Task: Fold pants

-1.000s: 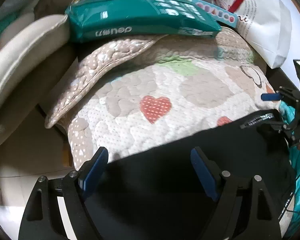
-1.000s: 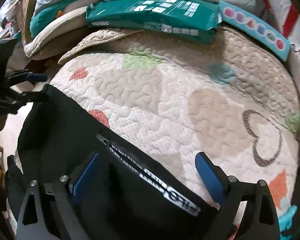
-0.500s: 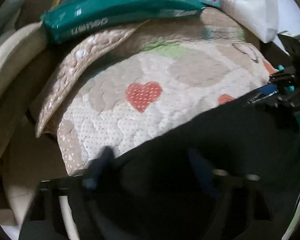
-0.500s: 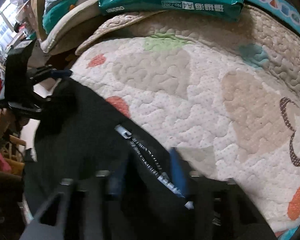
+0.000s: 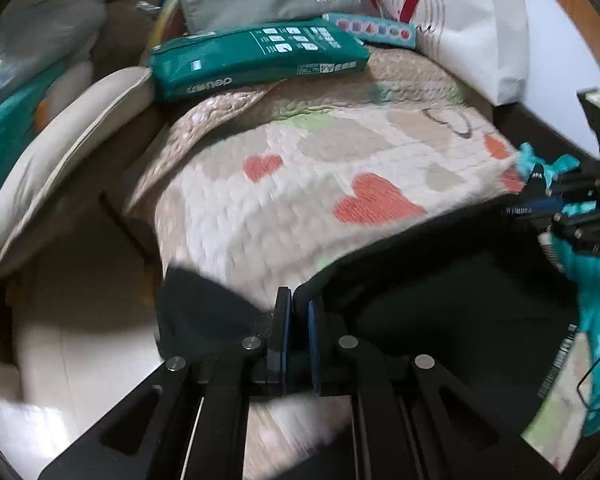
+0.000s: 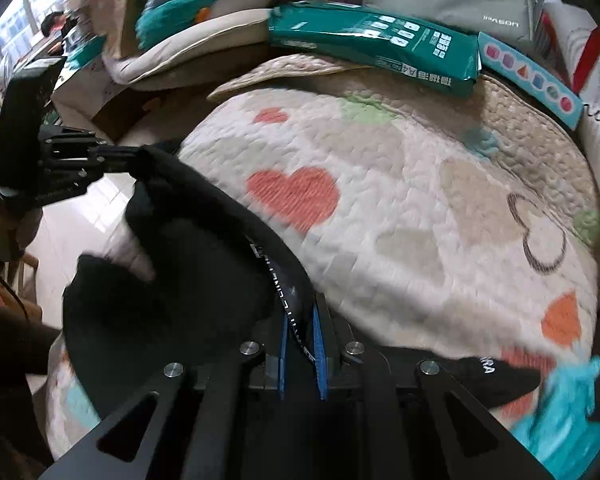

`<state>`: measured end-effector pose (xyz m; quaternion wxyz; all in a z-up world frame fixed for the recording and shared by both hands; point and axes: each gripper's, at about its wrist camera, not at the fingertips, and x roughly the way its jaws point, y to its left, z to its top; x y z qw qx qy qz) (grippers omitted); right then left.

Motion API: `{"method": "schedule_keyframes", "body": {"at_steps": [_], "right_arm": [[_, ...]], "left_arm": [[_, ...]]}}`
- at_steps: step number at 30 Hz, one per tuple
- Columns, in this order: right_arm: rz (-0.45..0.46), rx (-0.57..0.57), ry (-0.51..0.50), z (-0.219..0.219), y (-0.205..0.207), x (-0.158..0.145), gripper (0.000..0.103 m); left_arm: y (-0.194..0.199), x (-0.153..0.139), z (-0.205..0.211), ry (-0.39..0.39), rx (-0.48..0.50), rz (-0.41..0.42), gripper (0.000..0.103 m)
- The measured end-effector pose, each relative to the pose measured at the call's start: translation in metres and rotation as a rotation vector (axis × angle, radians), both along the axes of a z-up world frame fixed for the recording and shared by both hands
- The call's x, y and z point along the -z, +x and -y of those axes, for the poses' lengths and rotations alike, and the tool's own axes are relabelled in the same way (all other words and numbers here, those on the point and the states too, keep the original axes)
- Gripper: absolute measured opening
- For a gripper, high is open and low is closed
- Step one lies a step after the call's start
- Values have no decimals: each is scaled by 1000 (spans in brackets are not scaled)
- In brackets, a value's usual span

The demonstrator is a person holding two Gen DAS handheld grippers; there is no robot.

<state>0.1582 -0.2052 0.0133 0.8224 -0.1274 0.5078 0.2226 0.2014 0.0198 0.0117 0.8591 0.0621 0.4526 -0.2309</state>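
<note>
Work surface ahead of both grippers: quilted blanket (image 6: 400, 184) w/ heart print in red, beige, green, one outline heart, draped over a rounded mound. Pale floor (image 5: 80, 300) below and left of left gripper (image 5: 299, 316). Clutter at far end: green pack (image 5: 256, 56) w/ "deuan" on side and "A4" on label, lying on blanket's back edge; grey bag (image 6: 460, 0) behind it, logo reversed, approx "IPASON"; blue strip w/ coloured shapes (image 6: 528, 76) right of pack; white paper bag w/ red print (image 5: 472, 28) farther right; beige cushion (image 5: 52, 156) off to left.

Black pants (image 6: 188, 272) at near edge of blanket, strung between both grippers. Left gripper clenched on black fabric edge. Right gripper (image 6: 301, 332) clamped on waistband, white lettering there, unreadable.
</note>
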Motion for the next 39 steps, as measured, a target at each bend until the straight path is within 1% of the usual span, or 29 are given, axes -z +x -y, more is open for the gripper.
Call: {"method": "schedule_keyframes", "body": {"at_steps": [2,4,7,8,10,12,13,14,15,16,17,18,20,22,23,24,26,27,28,29,31,32,33,35,37,38,39], "right_arm": [[-4,-20,-11,-4,-33,0,12],[-15,-39,-13,-7,-61,4,12],[-58,-73,-35,-13,-105,19,12],[-73,-88,-55,-15,-120,28,12],[-97,-106,-91,-18,-139,42,12],[-126,-117,-133,-22,-151,58,15],[-136,-124,-167,-25,-157,66,18],[-133,-138,-211,-28,-165,73,26],[-126,-144,-229,-29,-169,75,36],[-120,-152,-239,-29,-174,74,42],[-115,-154,-231,-26,-177,69,54],[-107,-150,-221,-23,-180,63,61],[-79,-123,-194,-10,-181,46,62],[-43,-61,-148,11,-175,26,62],[-24,-3,-111,26,-169,15,63],[-10,61,-73,41,-162,8,65],[7,233,12,81,-144,-3,68],[7,306,38,96,-135,-5,68],[5,390,68,115,-128,-5,69],[-2,488,113,138,-120,-4,69],[-33,616,193,170,-113,3,69],[-50,646,205,177,-109,7,69],[-69,676,198,184,-106,14,69],[-89,699,179,188,-98,25,70],[-105,704,177,188,-95,35,74],[-106,700,173,184,-95,39,78],[-102,693,167,179,-104,45,84]], "left_arm": [[-29,-2,-7,-30,-19,-3,8],[-68,-1,-14,-61,-45,-17,8],[-112,9,-19,-74,-72,-45,8],[-131,17,-18,-66,-80,-66,8],[-150,31,-15,-39,-97,-108,9],[-166,55,-12,16,-141,-181,14],[-171,62,-13,27,-154,-204,16],[-174,71,-14,32,-171,-242,16],[-180,77,-19,20,-193,-279,16],[-183,77,-22,10,-203,-287,16],[-186,76,-27,-6,-213,-294,17],[-189,72,-35,-19,-227,-303,17],[-195,62,-47,-14,-259,-287,21],[-197,51,-59,-11,-295,-265,32],[-195,44,-66,-20,-324,-253,34],[-192,37,-71,-38,-356,-240,37],[-184,26,-78,-76,-412,-223,44],[-176,21,-80,-107,-456,-214,49],[-170,18,-79,-122,-476,-210,51],[-163,16,-77,-148,-497,-203,52],[-153,15,-71,-202,-505,-184,52],[-149,16,-67,-228,-498,-170,52],[-145,19,-60,-251,-486,-157,52],[-148,30,-55,-277,-455,-145,53],[-150,43,-51,-260,-440,-157,53],[-149,49,-50,-242,-443,-168,53],[-147,54,-50,-233,-448,-178,53]]}}
